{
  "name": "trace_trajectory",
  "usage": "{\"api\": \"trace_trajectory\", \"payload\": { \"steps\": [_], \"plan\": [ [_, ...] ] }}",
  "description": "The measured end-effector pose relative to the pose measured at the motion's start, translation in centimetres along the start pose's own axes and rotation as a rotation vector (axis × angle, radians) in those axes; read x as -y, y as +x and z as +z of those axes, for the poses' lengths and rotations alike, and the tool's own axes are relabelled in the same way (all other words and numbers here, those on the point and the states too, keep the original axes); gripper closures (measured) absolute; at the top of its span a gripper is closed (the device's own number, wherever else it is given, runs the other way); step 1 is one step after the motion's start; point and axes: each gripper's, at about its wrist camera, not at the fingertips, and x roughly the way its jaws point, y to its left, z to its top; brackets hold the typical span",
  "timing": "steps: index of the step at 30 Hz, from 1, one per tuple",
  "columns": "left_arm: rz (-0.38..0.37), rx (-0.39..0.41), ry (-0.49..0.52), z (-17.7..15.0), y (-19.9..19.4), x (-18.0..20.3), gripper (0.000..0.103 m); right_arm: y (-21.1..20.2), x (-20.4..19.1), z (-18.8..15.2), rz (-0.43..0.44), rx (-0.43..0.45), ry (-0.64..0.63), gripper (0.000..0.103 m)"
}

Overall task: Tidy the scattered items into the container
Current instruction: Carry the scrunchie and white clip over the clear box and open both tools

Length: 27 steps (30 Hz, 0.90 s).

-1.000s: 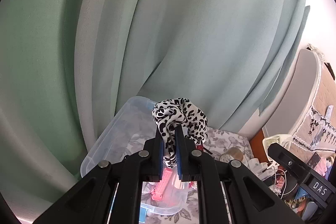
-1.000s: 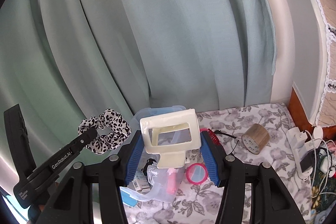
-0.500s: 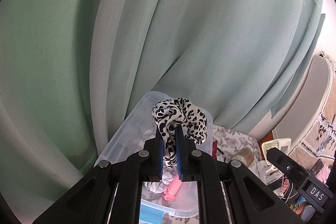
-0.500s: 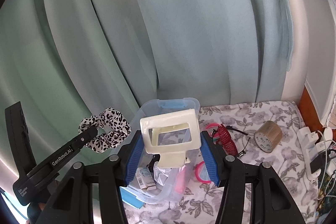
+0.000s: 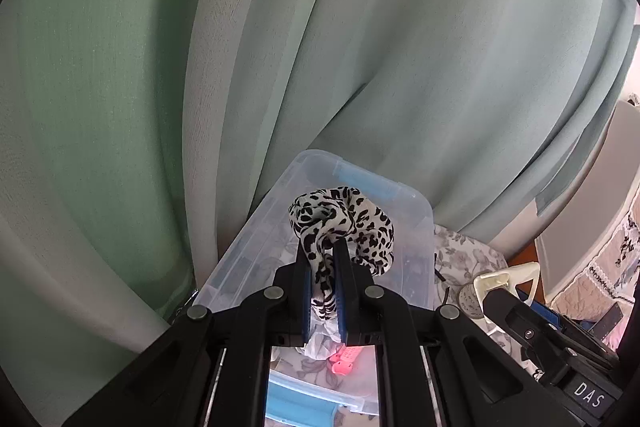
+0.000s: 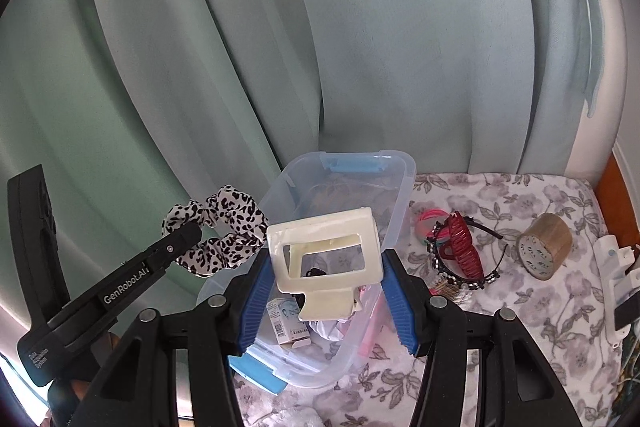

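Observation:
My left gripper is shut on a black-and-white spotted scrunchie, held in the air over the clear plastic bin. From the right wrist view the same scrunchie hangs just left of the bin, in the left gripper. My right gripper is shut on a large cream hair claw clip, above the bin's near half. Inside the bin lie a small white box, crumpled white material and a pink item.
A floral cloth covers the surface. On it, right of the bin, lie a red hair claw, a black headband, pink hair ties and a roll of brown tape. Green curtains hang close behind. A white power strip sits far right.
Both grippers have moved forward and lower toward the bin, each still holding its item. The bin looks nearer and more of the cloth and its loose items shows on the right.

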Motion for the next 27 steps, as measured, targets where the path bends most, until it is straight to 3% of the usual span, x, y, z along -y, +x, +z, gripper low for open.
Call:
{"api": "trace_trajectory", "payload": {
  "steps": [18,21,25,27],
  "plan": [
    [0.051,-0.088,-0.022,-0.8,2.8,-1.6,0.093,4.9,-2.5,-0.6,0.042,-0.114,-0.051,0.046],
    [0.049,-0.097,-0.031,-0.8,2.9,-2.0,0.088,5.6,-2.8,-0.5,0.043,-0.125,-0.064,0.045],
    [0.047,-0.105,-0.06,-0.8,2.9,-3.0,0.055,6.2,-2.8,-0.5,0.046,-0.146,-0.058,0.04],
    [0.044,-0.107,-0.072,-0.7,2.9,-3.2,0.051,6.2,-2.7,-0.5,0.052,-0.147,-0.056,0.036]
  ]
}}
